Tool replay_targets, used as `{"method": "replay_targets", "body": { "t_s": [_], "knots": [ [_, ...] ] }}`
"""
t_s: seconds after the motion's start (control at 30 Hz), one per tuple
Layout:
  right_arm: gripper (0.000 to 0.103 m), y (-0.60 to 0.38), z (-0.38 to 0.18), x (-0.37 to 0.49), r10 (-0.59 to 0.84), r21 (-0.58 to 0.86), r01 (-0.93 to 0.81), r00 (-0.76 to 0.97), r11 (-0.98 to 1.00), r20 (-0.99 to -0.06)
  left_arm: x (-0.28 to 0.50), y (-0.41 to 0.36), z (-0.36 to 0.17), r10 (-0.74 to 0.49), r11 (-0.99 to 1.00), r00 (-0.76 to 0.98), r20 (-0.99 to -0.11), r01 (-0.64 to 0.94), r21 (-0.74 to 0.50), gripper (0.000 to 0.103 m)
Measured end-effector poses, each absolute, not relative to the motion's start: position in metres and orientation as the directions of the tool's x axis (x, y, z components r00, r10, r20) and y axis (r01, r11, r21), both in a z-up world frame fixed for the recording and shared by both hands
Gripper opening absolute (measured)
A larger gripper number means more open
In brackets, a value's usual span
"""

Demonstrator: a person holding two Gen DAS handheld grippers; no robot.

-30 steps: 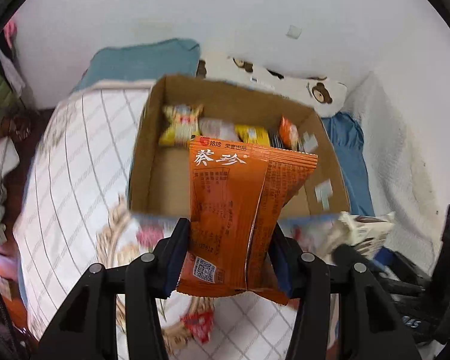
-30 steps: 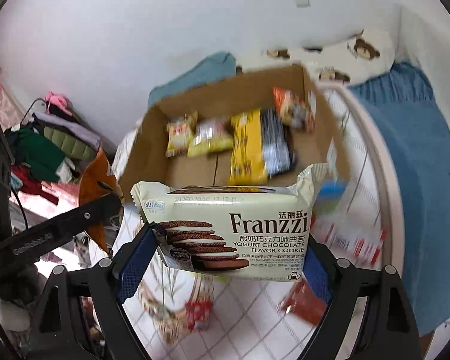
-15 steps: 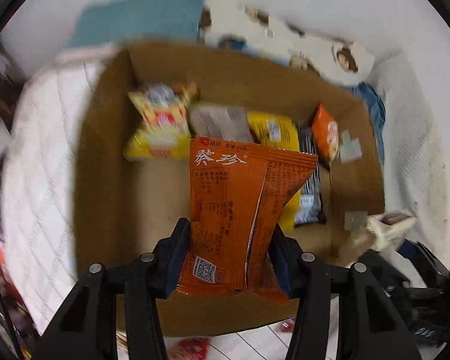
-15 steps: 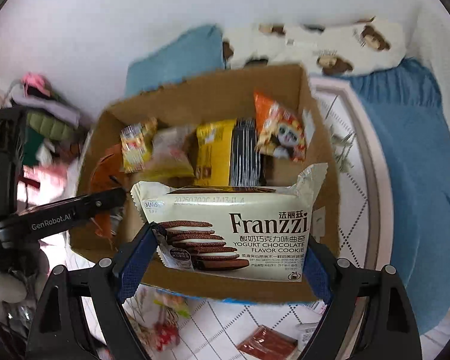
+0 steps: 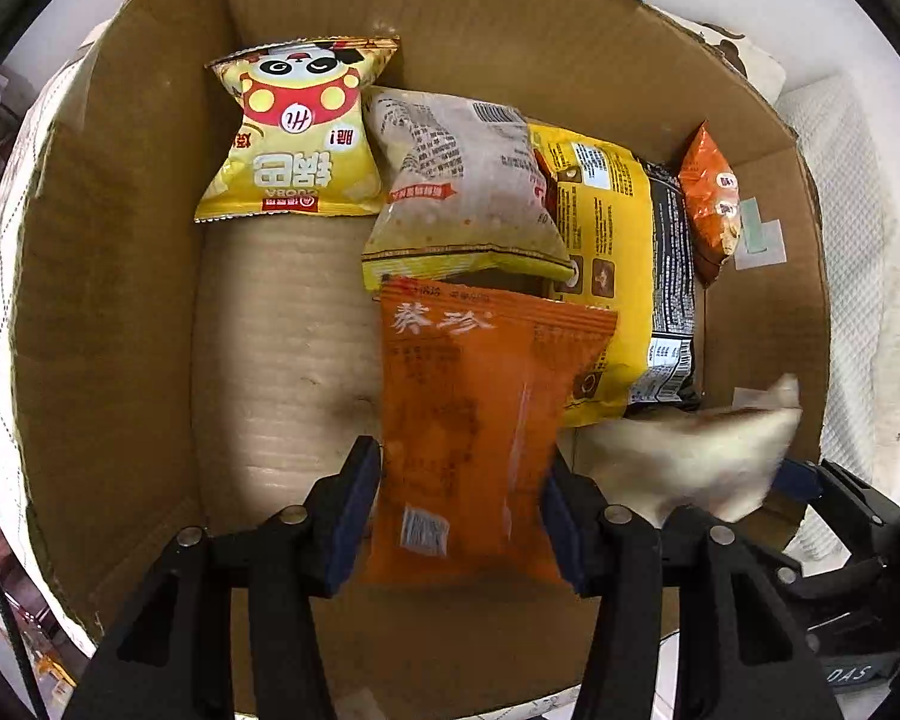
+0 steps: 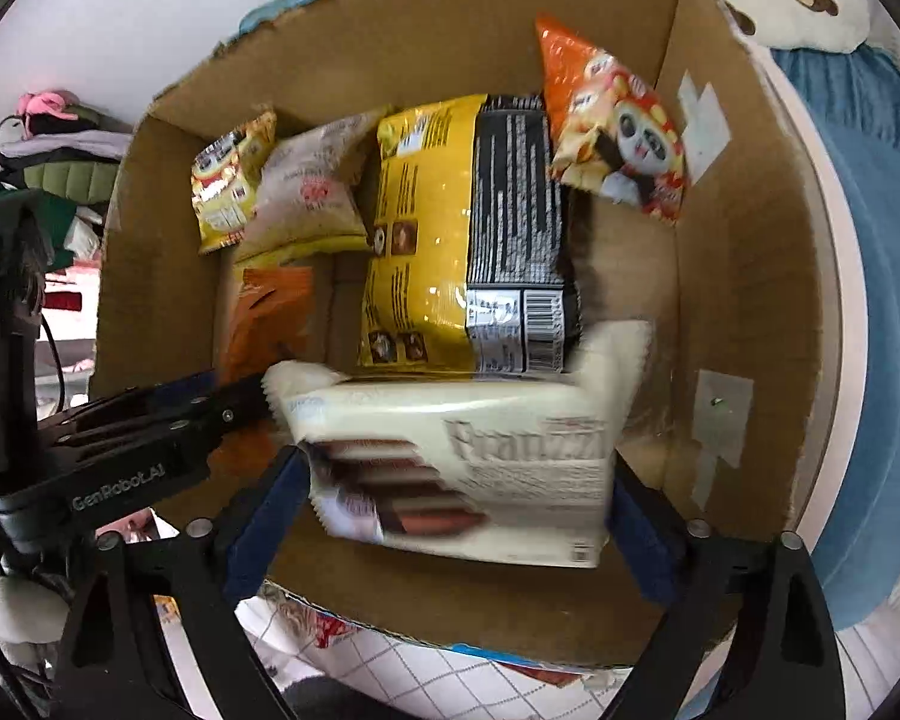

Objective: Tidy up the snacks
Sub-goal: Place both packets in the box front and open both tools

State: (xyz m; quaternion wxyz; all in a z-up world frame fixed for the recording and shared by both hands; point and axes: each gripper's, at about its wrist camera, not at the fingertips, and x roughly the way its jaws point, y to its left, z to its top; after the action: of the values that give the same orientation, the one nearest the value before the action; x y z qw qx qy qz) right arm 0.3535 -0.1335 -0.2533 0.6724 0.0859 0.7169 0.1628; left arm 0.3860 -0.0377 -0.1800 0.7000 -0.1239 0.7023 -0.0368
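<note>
Now well inside the cardboard box [image 5: 120, 300], no longer short of its near rim as a second ago. Left gripper [image 5: 459, 492] clamped on the orange packet [image 5: 474, 420], low over bare floor beside the yellow bag [image 5: 606, 252]; right gripper [image 6: 450, 516] clamped on the Franzzi cookie pack [image 6: 468, 456], near the right wall. Probably ready to release both, adding two more snacks to the box.

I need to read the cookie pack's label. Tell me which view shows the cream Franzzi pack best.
The right wrist view: the cream Franzzi cookie pack fills its foreground between the right gripper fingers, lettering blurred but legible. The left wrist view shows only a smeared cream edge at lower right, no label.
</note>
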Motion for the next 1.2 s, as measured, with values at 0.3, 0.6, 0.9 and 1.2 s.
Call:
{"method": "replay_targets", "body": {
  "t_s": [0.3, 0.6, 0.9, 1.2],
  "knots": [
    [0.100, -0.126, -0.252, 0.349, 0.297, 0.302, -0.104, -0.063, 0.948, -0.953, 0.381, -0.031, -0.166, -0.168, 0.977, 0.051, -0.984, -0.125, -0.173, 0.088],
    [0.100, -0.130, -0.233, 0.335, 0.221, 0.214, -0.107, 0.061, 0.971, -0.973, 0.365, -0.021, -0.146, -0.058, 0.992, 0.141, -0.988, -0.105, -0.074, 0.088],
    [0.100, -0.133, -0.200, 0.316, 0.184, 0.163, -0.121, 0.199, 0.979, -0.963, 0.341, -0.018, -0.123, -0.014, 0.995, 0.231, -0.973, -0.093, -0.037, 0.088],
    [0.100, -0.129, -0.166, 0.284, 0.156, 0.115, -0.136, 0.347, 0.984, -0.925, 0.309, -0.020, -0.079, -0.014, 0.995, 0.364, -0.931, -0.086, -0.049, 0.088]
  ]
}}
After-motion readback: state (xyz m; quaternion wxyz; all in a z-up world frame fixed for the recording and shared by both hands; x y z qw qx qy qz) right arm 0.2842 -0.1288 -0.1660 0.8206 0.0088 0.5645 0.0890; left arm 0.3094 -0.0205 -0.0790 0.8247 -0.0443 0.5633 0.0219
